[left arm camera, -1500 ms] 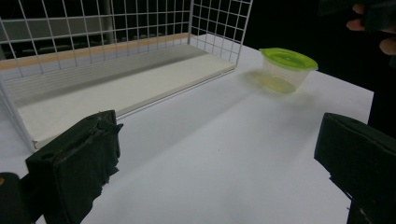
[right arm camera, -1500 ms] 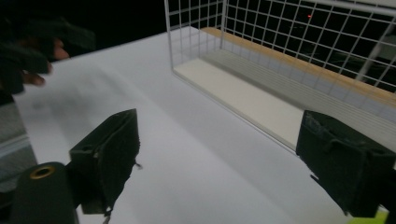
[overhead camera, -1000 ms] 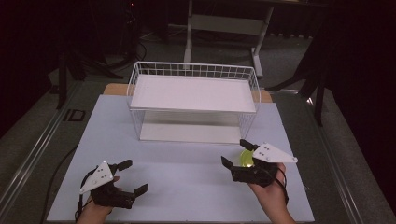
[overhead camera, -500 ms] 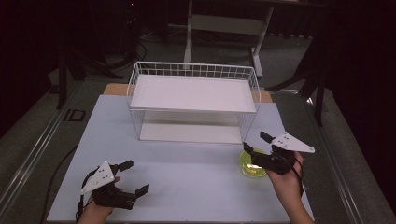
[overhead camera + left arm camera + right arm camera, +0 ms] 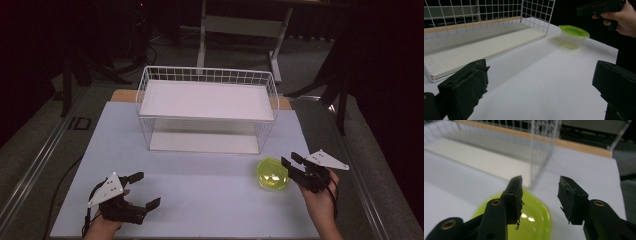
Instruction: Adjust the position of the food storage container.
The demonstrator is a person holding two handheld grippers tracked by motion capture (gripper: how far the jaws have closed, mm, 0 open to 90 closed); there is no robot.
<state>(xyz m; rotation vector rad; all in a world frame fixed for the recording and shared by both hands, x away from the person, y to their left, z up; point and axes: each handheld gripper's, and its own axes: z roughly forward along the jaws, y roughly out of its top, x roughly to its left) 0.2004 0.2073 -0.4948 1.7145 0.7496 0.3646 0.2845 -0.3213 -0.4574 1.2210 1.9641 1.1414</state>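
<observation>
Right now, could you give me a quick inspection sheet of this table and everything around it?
Surface: white table top, mostly bare.
Job's things: lidded green container standing on the table, right of the white wire rack, apart from it.
Clutter: nothing seen.
Grippers: right gripper open, beside the container, gripping nothing; left gripper open, empty, near the front edge.
Cables: dark cable trailing off the table's left side.
Surroundings: dark room, grey floor, desk frame behind.
</observation>
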